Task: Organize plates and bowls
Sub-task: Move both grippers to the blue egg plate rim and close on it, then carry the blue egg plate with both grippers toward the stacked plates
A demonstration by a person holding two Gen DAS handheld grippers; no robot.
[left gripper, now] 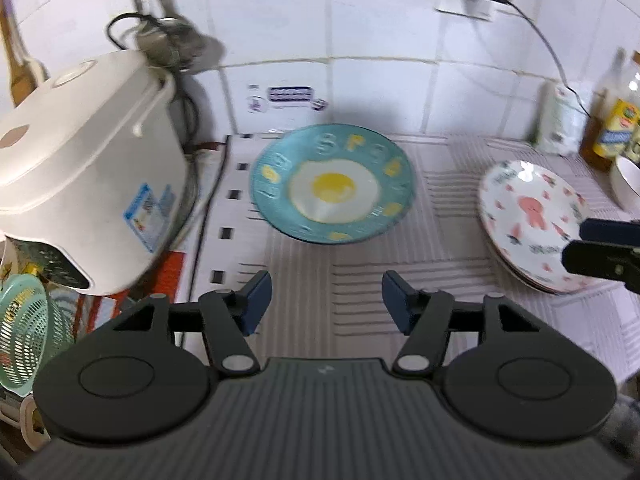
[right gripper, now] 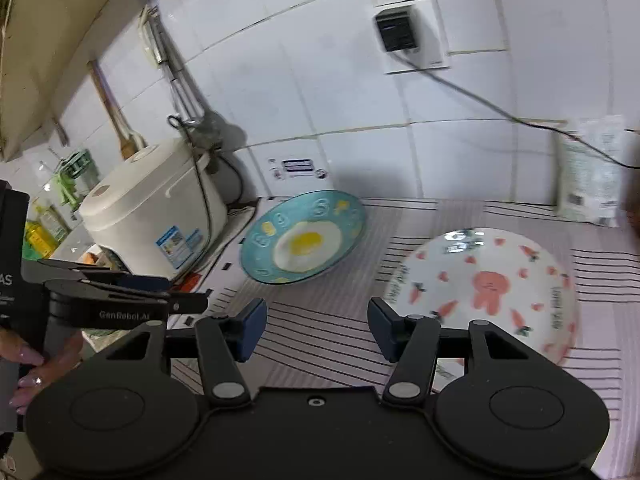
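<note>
Black left gripper [left gripper: 324,300] with navy pads [left gripper: 256,300]; right gripper [right gripper: 316,326] alike; silver pivot screws.

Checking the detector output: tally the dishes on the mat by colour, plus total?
Teal plate with fried-egg print: 1
White plate with pink rabbit and carrot print: 1; a second rim seems to show under it in the left wrist view, too blurred to count
Plain white bowl, at the frame's right edge: 1
Total: 3
</note>
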